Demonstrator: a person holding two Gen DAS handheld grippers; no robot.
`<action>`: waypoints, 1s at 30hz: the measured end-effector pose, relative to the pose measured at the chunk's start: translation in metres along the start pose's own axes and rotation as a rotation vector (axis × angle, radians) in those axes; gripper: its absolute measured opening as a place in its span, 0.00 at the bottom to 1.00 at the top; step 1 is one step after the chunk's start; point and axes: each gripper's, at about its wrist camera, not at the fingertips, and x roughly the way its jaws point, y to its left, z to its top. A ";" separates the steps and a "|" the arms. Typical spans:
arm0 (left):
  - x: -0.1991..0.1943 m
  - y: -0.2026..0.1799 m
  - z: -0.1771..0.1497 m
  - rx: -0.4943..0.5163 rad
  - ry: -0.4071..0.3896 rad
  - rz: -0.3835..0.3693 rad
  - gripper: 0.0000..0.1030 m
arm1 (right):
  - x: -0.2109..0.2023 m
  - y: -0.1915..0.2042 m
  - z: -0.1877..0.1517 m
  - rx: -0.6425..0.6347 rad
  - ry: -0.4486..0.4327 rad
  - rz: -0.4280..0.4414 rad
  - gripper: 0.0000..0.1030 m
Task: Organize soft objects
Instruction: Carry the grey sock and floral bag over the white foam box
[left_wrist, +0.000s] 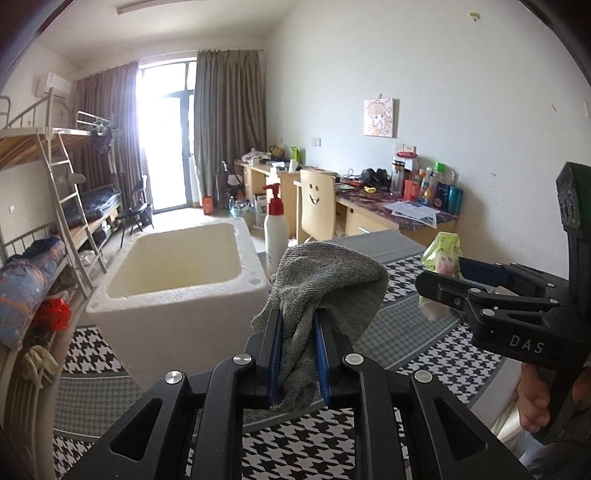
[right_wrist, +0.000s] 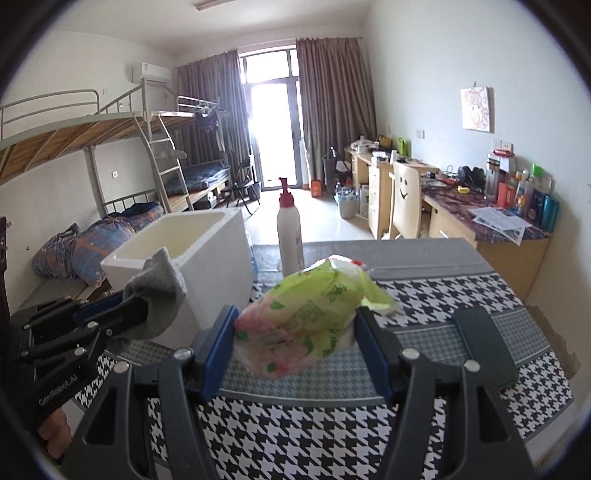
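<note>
My left gripper (left_wrist: 298, 332) is shut on a grey sock (left_wrist: 325, 280) and holds it above the houndstooth tablecloth, just right of the white foam box (left_wrist: 173, 291). My right gripper (right_wrist: 295, 332) is shut on a green and pink plastic tissue pack (right_wrist: 306, 314), also lifted off the table. In the left wrist view the right gripper (left_wrist: 439, 291) comes in from the right with the pack (left_wrist: 443, 254). In the right wrist view the left gripper (right_wrist: 136, 314) holds the sock (right_wrist: 159, 291) in front of the box (right_wrist: 214, 254).
A white pump bottle (right_wrist: 290, 236) with a red top stands behind the pack, right of the box. A dark flat phone-like object (right_wrist: 484, 343) lies on the cloth at right. Bunk beds stand left, desks and a chair right.
</note>
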 end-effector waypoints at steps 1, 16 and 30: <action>0.000 0.001 0.003 -0.003 -0.005 0.004 0.17 | 0.000 0.001 0.002 -0.001 -0.005 0.002 0.66; 0.001 0.019 0.027 -0.019 -0.069 0.032 0.17 | 0.012 0.009 0.023 -0.010 -0.038 0.036 0.66; 0.014 0.041 0.043 -0.054 -0.079 0.088 0.17 | 0.023 0.023 0.044 -0.019 -0.058 0.079 0.66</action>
